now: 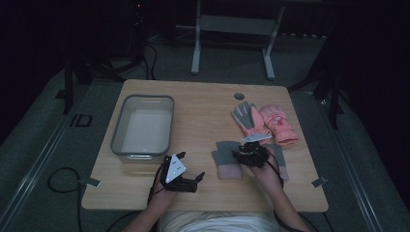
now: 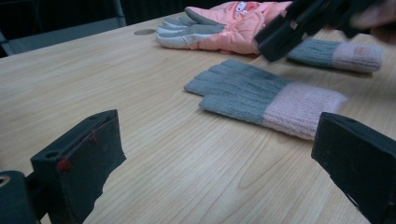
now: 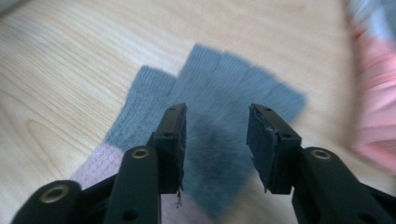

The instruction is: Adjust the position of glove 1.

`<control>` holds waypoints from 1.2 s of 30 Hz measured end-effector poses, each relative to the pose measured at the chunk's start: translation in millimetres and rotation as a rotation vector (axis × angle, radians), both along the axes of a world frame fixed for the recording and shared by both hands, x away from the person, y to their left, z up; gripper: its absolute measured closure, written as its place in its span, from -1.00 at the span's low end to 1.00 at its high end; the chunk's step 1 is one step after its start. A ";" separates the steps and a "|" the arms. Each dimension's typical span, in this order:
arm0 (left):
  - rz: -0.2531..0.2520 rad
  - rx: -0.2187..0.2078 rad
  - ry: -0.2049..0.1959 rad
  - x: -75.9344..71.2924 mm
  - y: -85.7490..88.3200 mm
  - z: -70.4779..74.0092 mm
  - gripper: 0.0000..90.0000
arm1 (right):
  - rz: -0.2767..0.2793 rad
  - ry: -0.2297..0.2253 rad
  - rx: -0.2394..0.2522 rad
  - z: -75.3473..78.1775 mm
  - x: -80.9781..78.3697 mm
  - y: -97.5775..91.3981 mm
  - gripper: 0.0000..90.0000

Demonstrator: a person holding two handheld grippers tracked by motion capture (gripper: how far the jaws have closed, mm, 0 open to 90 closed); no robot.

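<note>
A grey knit glove with a pink cuff [image 1: 226,159] [image 2: 252,93] [image 3: 224,84] lies flat near the table's front right. My right gripper [image 1: 239,155] [image 3: 217,116] hovers over its grey part with the jaws apart and nothing pressed between them. A second knit glove [image 1: 280,162] [image 2: 336,53] lies to its right, partly under the person's right hand. Behind them rests a pair of pink padded gloves with grey palms [image 1: 263,121] [image 2: 219,28]. My left gripper [image 1: 197,182] [image 2: 219,149] stands open near the front edge, pointing at the knit glove, a short way off from it.
A grey rectangular tub [image 1: 145,97] sits on the left half of the wooden table [image 1: 203,101]. A round hole [image 1: 239,95] marks the table's back. Cables trail off the front edge and over the dark floor at left.
</note>
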State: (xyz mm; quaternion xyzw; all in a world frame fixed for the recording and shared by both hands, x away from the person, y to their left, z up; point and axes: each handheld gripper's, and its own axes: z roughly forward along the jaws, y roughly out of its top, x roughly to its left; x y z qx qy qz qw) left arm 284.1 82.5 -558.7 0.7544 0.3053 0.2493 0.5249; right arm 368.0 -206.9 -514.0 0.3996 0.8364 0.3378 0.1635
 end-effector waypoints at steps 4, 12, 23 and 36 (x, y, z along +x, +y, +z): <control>0.002 -0.001 0.001 0.1 -0.1 0.0 -0.96 | 0.030 -0.012 0.008 10.7 0.8 -19.4 0.35; 0.008 0.001 0.000 -0.2 -0.3 0.0 -0.96 | 0.052 -0.019 -0.022 18.2 3.5 -85.7 0.43; 0.009 0.004 -0.003 -0.5 -0.7 0.0 -0.96 | 0.061 0.031 -0.078 -6.9 -1.8 -132.2 0.42; 0.008 0.005 -0.002 -0.5 -1.0 -0.1 -0.96 | 0.014 0.043 -0.045 -26.4 -1.7 -139.4 0.71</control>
